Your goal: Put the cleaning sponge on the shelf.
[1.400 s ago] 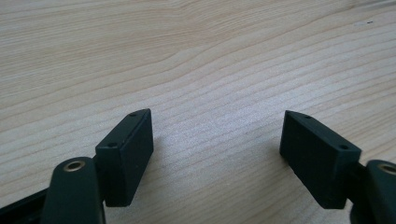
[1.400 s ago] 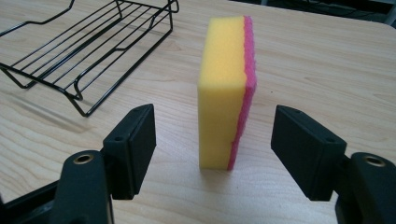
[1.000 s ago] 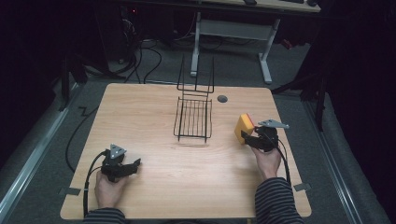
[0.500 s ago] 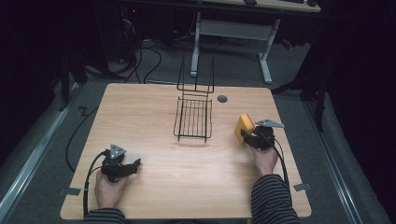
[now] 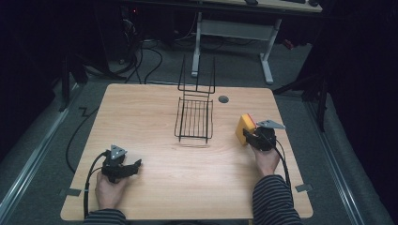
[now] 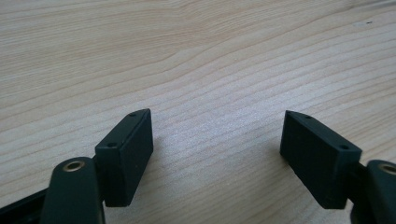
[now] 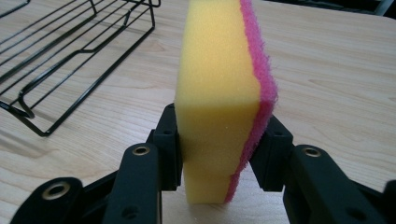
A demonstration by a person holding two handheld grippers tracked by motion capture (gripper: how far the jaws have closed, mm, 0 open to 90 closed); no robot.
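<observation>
**Sponge clamped at the right, left jaws spread over bare wood**

We hold the right hand-held gripper [image 5: 250, 136] at about 3 o'clock on the counter [image 5: 155, 108]. Its jaws are pressed against both faces of a sponge [image 7: 223, 98], yellow foam on one side and a pink scouring layer on the other. The sponge stands on edge, rising above the jaws. In the high view the sponge [image 5: 245, 128] sits just right of the black wire rack [image 5: 194, 119], apart from it.

The rack lies near the counter's middle, toward 12 o'clock, with its tall wire end standing upright at the far side. In the right gripper view a corner of the rack [image 7: 70, 56] shows at 10 o'clock from the sponge.

Our left hand-held gripper [image 5: 132, 168] rests low at about 7 o'clock, well apart from rack and sponge. Its jaws stand wide, with nothing but wood grain between them, as the left gripper view shows [image 6: 217, 149].
</observation>
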